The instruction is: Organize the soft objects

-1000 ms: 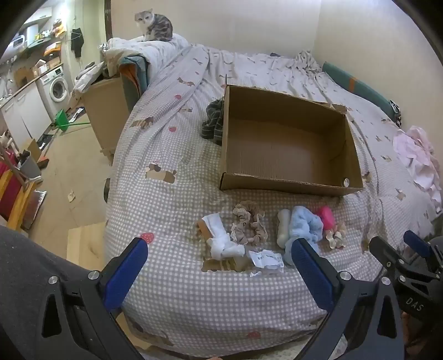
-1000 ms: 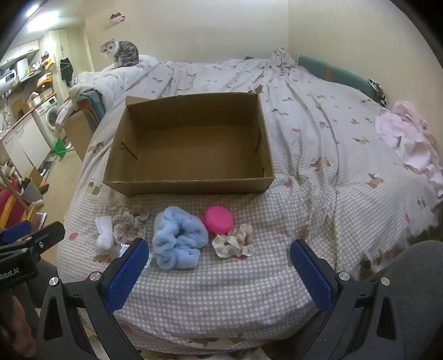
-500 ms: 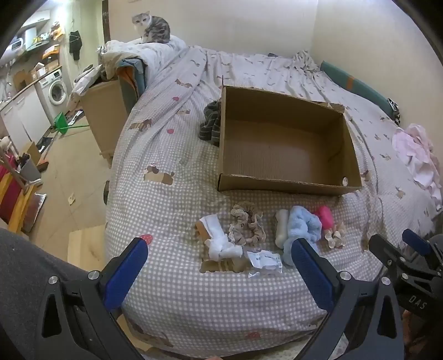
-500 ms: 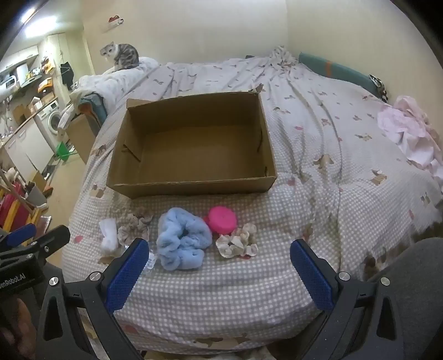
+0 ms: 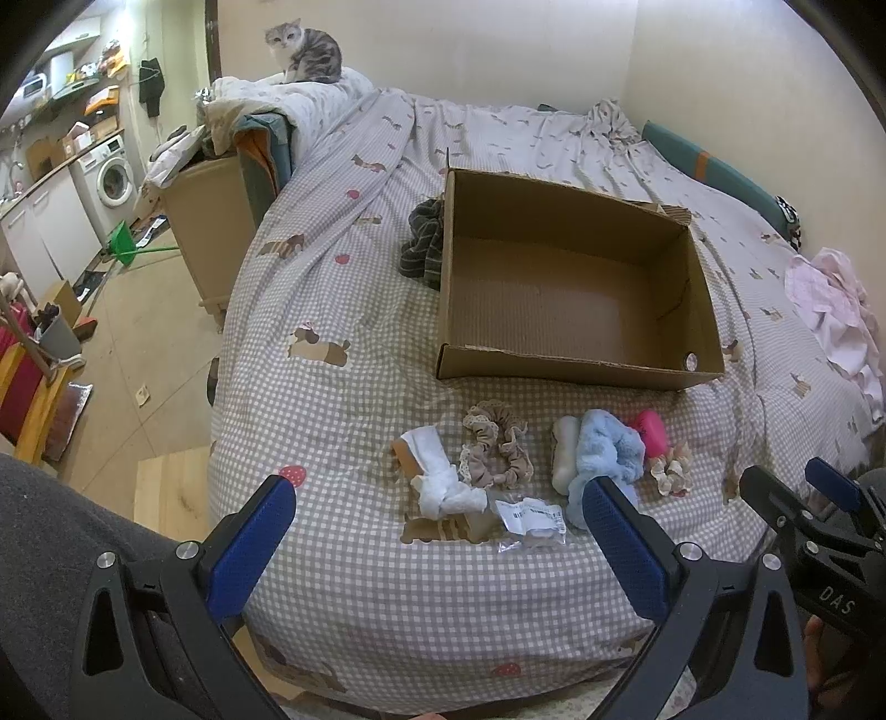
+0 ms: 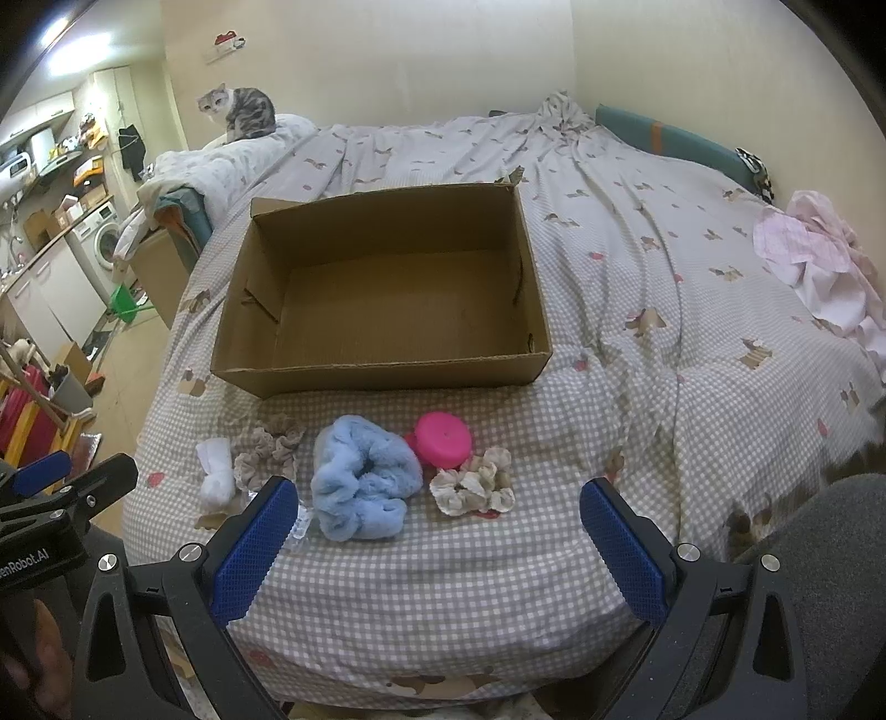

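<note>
An empty cardboard box (image 5: pixel 570 288) (image 6: pixel 382 288) sits on the checked bed. In front of it lie a white cloth tie (image 5: pixel 437 476) (image 6: pixel 216 476), a beige scrunchie (image 5: pixel 495 451) (image 6: pixel 271 448), a fluffy blue scrunchie (image 5: pixel 606 459) (image 6: pixel 362 482), a pink round item (image 5: pixel 650 432) (image 6: pixel 443 437), a cream floral scrunchie (image 5: pixel 673 473) (image 6: pixel 473 482) and a small clear packet (image 5: pixel 531 518). My left gripper (image 5: pixel 437 548) is open and empty, short of the white tie. My right gripper (image 6: pixel 437 545) is open and empty, short of the blue scrunchie.
A cat (image 5: pixel 304 52) (image 6: pixel 238 111) sits on bedding at the far left corner. A dark striped cloth (image 5: pixel 423 243) lies left of the box. Pink clothes (image 6: pixel 819 260) lie at the bed's right edge. The floor and a washing machine (image 5: pixel 113 177) are at left.
Both grippers have drifted slightly; the view shifted a little. Nothing was taken hold of, and the objects on the bed stayed in place.
</note>
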The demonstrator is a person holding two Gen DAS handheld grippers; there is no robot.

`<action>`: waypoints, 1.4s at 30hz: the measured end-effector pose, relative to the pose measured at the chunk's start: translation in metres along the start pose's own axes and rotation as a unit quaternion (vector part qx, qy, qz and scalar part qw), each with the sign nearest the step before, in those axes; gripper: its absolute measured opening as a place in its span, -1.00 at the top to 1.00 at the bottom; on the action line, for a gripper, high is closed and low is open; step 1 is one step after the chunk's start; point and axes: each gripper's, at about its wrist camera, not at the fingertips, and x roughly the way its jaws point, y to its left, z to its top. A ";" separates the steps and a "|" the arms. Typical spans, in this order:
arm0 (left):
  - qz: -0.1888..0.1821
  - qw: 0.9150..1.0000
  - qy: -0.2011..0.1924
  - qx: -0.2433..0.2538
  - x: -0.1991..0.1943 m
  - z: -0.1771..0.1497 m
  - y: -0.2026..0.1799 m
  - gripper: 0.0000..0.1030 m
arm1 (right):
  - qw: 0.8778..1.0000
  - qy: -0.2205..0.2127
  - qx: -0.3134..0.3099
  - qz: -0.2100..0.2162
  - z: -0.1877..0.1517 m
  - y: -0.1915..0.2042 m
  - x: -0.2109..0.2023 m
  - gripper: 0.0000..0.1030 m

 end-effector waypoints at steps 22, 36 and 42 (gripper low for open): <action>0.001 1.000 0.000 0.005 0.000 -0.001 -0.001 -1.00 | 1.000 -0.001 0.005 0.008 0.000 -0.004 0.000 -1.00; 0.003 1.000 0.003 0.003 0.000 -0.002 -0.001 -1.00 | 1.000 0.000 0.003 0.008 0.001 -0.002 -0.001 -1.00; 0.004 1.000 0.003 0.004 0.001 -0.002 0.000 -1.00 | 1.000 0.000 0.003 0.008 0.001 -0.003 0.000 -1.00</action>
